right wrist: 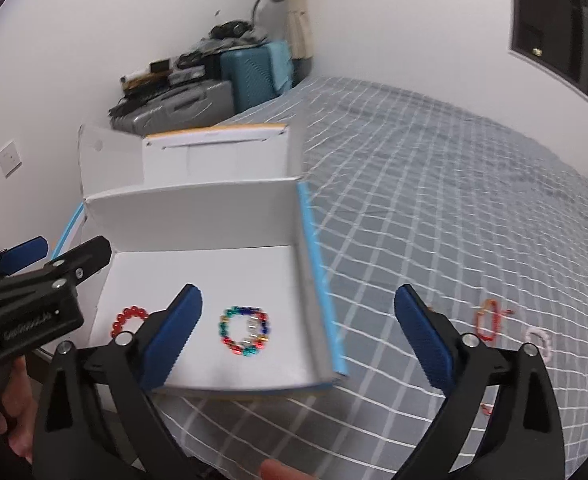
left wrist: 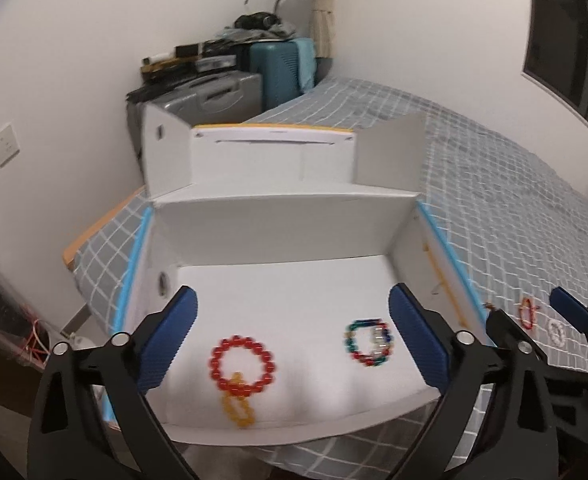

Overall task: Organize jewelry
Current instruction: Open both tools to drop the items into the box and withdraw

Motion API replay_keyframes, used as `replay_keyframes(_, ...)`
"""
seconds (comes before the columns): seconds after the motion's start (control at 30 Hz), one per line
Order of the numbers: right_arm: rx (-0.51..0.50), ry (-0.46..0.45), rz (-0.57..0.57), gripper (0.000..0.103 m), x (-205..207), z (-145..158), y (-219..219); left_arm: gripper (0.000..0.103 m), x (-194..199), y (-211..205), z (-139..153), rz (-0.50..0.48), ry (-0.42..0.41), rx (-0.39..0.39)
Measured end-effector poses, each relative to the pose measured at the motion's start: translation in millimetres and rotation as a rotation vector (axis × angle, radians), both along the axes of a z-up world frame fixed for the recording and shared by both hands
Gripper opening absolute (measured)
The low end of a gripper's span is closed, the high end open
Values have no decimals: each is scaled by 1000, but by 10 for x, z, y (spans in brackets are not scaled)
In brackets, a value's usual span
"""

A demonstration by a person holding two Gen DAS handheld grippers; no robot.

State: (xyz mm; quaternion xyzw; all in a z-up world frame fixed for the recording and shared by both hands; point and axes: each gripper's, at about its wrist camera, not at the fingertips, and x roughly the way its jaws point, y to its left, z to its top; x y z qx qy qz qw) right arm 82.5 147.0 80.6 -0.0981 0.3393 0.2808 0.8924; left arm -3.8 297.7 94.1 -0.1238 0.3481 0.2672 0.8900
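An open white box [left wrist: 278,220] [right wrist: 198,208] sits on the bed. Inside lie a red bead bracelet [left wrist: 242,365] [right wrist: 128,317], a yellow bead bracelet [left wrist: 237,408] under it, and a multicoloured bead bracelet [left wrist: 369,342] [right wrist: 245,331]. On the bedspread to the right of the box lie a red-orange string bracelet [left wrist: 527,313] [right wrist: 489,320] and a white bead bracelet [left wrist: 556,332] [right wrist: 539,340]. My left gripper [left wrist: 292,344] is open and empty above the box's near part. My right gripper [right wrist: 298,340] is open and empty over the box's right wall.
The bed has a grey checked cover [right wrist: 454,200]. Suitcases [left wrist: 230,92] and clutter stand against the wall behind the box. The box's lid [left wrist: 270,152] stands open at the far side. A dark window [left wrist: 566,32] is at the upper right.
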Motion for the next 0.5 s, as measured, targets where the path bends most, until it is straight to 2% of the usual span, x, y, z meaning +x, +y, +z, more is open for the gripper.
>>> replay_keyframes(0.17, 7, -14, -50, 95, 47, 68, -461, 97, 202, -384, 62, -74, -17, 9)
replay_keyframes(0.5, 1, -22, -190, 95, 239, -21, -1406, 97, 755, -1275, 1, -208, -19, 5)
